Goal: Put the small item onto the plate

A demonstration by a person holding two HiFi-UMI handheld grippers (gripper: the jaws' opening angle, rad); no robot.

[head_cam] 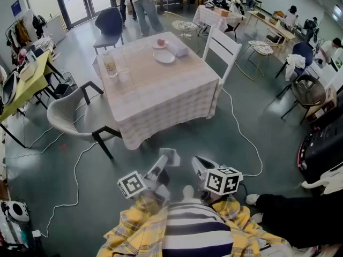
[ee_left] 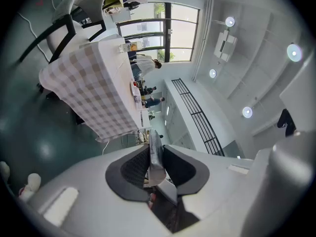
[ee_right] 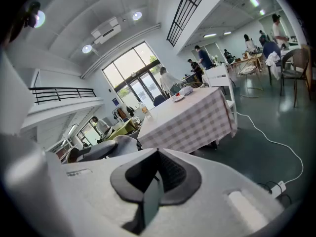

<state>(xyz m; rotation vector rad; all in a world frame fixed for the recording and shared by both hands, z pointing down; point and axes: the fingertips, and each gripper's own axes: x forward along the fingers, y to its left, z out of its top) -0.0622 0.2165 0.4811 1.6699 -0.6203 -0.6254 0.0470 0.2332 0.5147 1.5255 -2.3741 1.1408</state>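
A table with a pale checked cloth (head_cam: 161,98) stands a few steps ahead of me. On its far side lies an empty white plate (head_cam: 164,56). Behind that is a smaller plate (head_cam: 159,44) with a small red item (head_cam: 160,42) on it. Both grippers hang low in front of my body, well short of the table. The left gripper (head_cam: 170,155) and the right gripper (head_cam: 199,163) have their jaws together with nothing between them. The left gripper view shows the table (ee_left: 94,90) tipped sideways. In the right gripper view the table (ee_right: 190,115) is farther off, with a plate (ee_right: 178,98) on it.
A bottle (head_cam: 110,65) and a glass (head_cam: 124,77) stand at the table's left side, a tissue pack (head_cam: 179,50) near the plates. A grey chair (head_cam: 75,119) sits at the left, a white chair (head_cam: 222,47) at the right. White cables (head_cam: 244,138) cross the floor. People stand at the back.
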